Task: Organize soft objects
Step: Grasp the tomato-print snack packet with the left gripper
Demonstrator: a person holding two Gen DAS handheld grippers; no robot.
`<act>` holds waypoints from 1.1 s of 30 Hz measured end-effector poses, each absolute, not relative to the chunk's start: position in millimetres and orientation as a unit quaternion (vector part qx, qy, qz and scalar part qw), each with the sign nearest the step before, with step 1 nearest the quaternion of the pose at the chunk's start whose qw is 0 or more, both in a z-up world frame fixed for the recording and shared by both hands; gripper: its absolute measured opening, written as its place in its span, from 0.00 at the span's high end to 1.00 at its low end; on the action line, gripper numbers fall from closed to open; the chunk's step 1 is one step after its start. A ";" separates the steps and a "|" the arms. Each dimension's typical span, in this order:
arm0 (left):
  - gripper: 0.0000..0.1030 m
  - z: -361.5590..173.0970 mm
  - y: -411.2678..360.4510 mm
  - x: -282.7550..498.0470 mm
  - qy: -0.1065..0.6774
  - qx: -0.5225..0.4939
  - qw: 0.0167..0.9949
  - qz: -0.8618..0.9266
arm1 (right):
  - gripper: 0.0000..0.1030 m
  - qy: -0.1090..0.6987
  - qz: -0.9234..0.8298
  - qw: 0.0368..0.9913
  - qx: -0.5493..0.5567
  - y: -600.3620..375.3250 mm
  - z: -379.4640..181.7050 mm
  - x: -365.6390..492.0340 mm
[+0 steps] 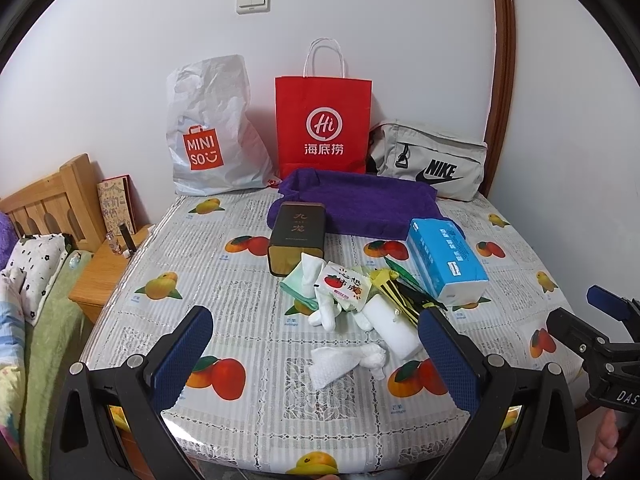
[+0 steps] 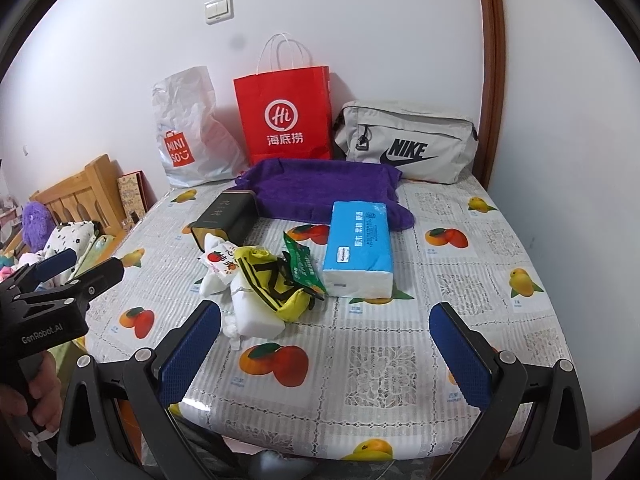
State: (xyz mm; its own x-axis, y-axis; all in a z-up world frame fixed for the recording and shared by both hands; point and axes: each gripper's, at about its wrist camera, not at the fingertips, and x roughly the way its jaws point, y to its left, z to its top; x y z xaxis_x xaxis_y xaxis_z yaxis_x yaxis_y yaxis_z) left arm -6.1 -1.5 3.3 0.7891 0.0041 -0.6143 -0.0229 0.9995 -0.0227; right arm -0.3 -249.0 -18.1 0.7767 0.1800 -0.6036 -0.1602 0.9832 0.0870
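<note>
A pile of soft things lies mid-table: a crumpled white tissue, a white sponge block, a small tissue pack with a tomato print, a yellow-black cloth and a green packet. A blue tissue pack lies to the right. A purple towel lies behind. My left gripper is open and empty just in front of the pile. My right gripper is open and empty near the table's front edge.
A dark tin box lies by the towel. A white Miniso bag, a red paper bag and a grey Nike bag stand along the wall. A bed and wooden nightstand are at the left.
</note>
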 end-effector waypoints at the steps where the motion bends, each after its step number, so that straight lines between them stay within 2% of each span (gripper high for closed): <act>1: 0.00 1.4 1.0 -4.4 0.328 -0.016 0.945 0.005 | 0.00 0.325 0.091 0.941 0.017 -249.7 -19.7 1.2; 12: 0.00 -40.0 9.6 24.0 0.366 -0.028 0.930 -0.005 | 0.00 0.353 0.096 0.930 0.019 -250.8 -50.5 23.9; 19: 0.00 -60.8 13.4 50.5 0.362 -0.035 0.931 -0.019 | 0.00 0.375 0.099 0.921 0.018 -249.5 -71.7 41.1; 25: 0.01 -80.5 9.3 81.0 0.393 -0.005 0.919 -0.033 | 0.00 0.391 0.100 0.914 0.026 -252.5 -89.7 55.5; 30: 0.01 -84.2 3.6 100.1 0.389 -0.005 0.920 -0.054 | 0.00 0.405 0.111 0.907 0.041 -254.1 -103.7 69.0; 33: 0.01 -87.1 -6.5 113.8 0.387 0.032 0.920 -0.058 | 0.00 0.413 0.111 0.903 0.039 -253.4 -111.3 76.0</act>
State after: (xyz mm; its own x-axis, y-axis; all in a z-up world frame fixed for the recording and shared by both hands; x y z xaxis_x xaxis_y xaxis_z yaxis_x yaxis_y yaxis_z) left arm 113.8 -6.5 -87.1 0.6940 -0.0820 -0.7153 0.1314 0.9912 0.0138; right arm 76.0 -253.4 -111.3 0.6337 0.2324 -0.7379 -0.1685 0.9724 0.1616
